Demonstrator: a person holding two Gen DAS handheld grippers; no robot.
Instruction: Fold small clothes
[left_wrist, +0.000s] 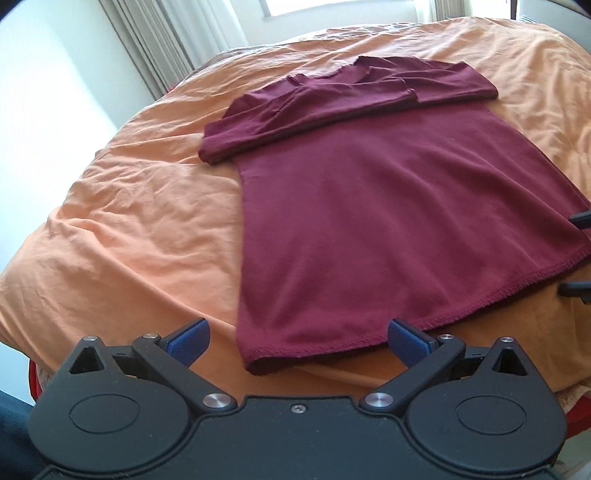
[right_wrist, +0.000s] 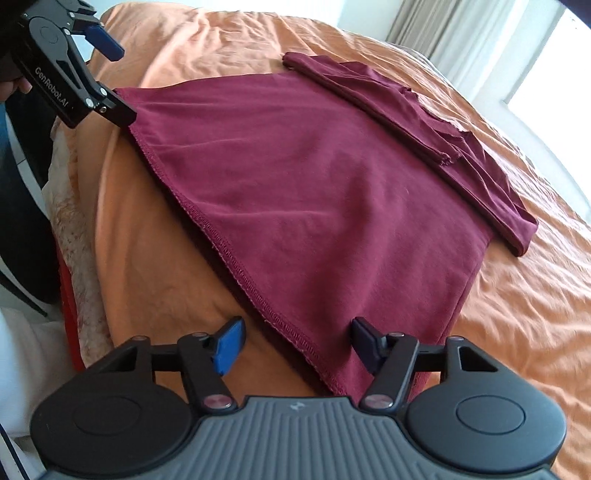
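Here, open grippers (left_wrist: 297, 341) at shirt (left_wrist: 388, 229) hem

Daylight floods in from a window (left_wrist: 332, 5) at the far side, blown out to pure white in both views, and the curtains (left_wrist: 155, 40) beside it look washed. The orange bedspread (left_wrist: 129, 221) is evenly bright, with soft shadows in its creases. Fisheye bending curves the bed's edges and darkens the corners. Focus is fairly sharp in the middle and softer toward the rims.
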